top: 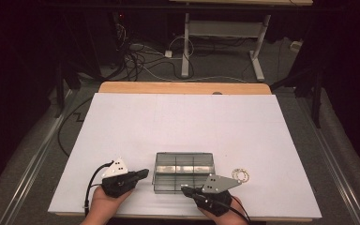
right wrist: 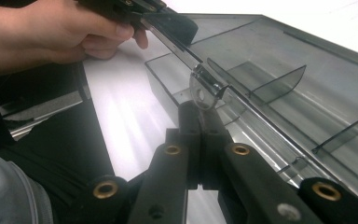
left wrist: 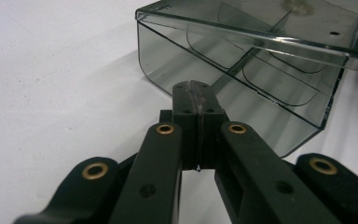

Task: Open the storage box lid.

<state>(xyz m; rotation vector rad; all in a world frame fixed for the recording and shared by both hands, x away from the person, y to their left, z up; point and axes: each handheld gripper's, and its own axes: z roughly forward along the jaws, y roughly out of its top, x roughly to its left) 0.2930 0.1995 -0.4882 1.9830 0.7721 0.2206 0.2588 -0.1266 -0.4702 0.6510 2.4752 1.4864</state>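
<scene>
The white surface (top: 183, 122) carries a clear compartment box (top: 183, 171) near its near edge. The left claw (top: 143, 174), jaws closed and empty, sits just left of the box. The right claw (top: 183, 188), jaws closed, meets the box's near rim at the latch (right wrist: 204, 88). A ring (top: 241, 175) lies right of the box.

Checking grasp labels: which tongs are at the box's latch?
The right tongs, shut, tips at the clear latch tab on the box front. The left tongs, also shut, just point at its end wall.
</scene>
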